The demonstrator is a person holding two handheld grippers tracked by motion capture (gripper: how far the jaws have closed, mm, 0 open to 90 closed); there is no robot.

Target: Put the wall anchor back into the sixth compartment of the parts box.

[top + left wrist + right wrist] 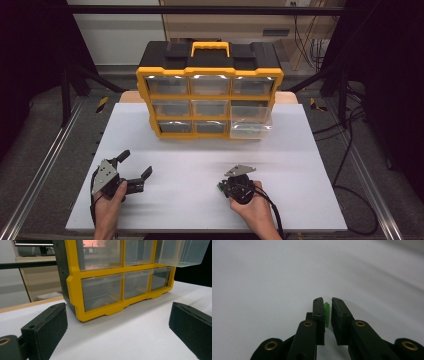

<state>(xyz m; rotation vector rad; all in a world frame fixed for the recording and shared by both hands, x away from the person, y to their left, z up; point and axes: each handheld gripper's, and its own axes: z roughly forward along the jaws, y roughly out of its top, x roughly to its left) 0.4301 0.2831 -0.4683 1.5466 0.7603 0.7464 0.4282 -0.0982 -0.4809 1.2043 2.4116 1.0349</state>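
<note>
While the person's two hands rest near the front edge of the white worktop point(200, 150), the high view sets out the whole arrangement. A yellow-and-black drawer cabinet point(209, 100) stands at twelve o'clock, its clear drawers shut except the right-hand drawer point(251, 121), which is pulled out toward the person. The left claw point(136, 169) lies at eight o'clock with jaws spread wide and nothing between them. The right claw point(220, 188), at five o'clock, points down at the worktop, and a speck of green shows at its tip.

Left gripper view: the two black pads point(47, 325) stand far apart at the lower corners, bare worktop between them. The cabinet rises at twelve o'clock, and the open drawer point(182, 252) juts out at one o'clock with something green lying inside.

Right gripper view: the jaws stand narrow, nearly together, pinching a small green piece point(326, 313) upright between the pads, just above the plain worktop.

Judged from this, the step in hand is the pick-up, with the grip already made. The next move would call for lifting the piece clear, carrying it toward one o'clock, and releasing it over the open drawer without loosening the pinch early, since so thin a piece could slip or tilt.
</note>
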